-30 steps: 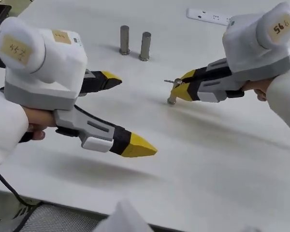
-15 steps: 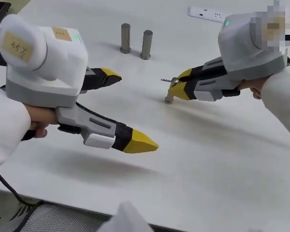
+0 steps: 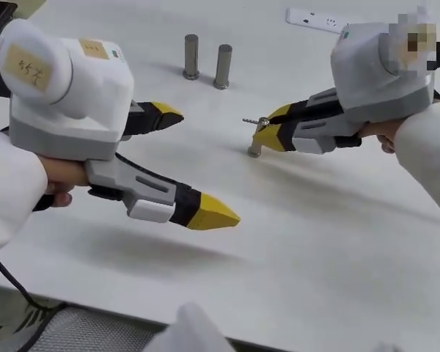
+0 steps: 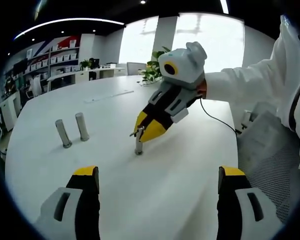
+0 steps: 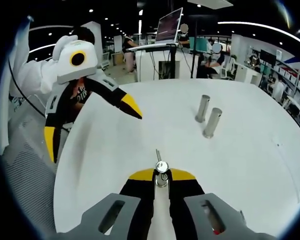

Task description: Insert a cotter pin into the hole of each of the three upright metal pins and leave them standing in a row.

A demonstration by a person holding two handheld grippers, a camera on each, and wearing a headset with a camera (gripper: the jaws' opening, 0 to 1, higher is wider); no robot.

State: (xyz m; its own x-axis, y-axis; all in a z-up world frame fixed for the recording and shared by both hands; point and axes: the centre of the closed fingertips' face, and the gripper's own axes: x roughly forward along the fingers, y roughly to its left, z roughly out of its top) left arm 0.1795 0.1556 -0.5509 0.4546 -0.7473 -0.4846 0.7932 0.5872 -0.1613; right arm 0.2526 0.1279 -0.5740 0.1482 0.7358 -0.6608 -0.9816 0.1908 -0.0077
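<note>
My right gripper (image 3: 269, 131) clamps yellow-tipped jaws on a smooth cylindrical metal pin (image 3: 254, 150); my left gripper (image 3: 206, 167) holds its jaws apart.

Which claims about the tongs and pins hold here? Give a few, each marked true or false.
1. The right tongs are shut on the near pin. True.
2. A cotter pin sticks out near that pin's top. True.
3. The left tongs hold another cotter pin. False: they are open and empty.
4. Two far pins stand upright side by side. True.
5. The far pins have cotter pins through them. False: none shows in either.
</note>
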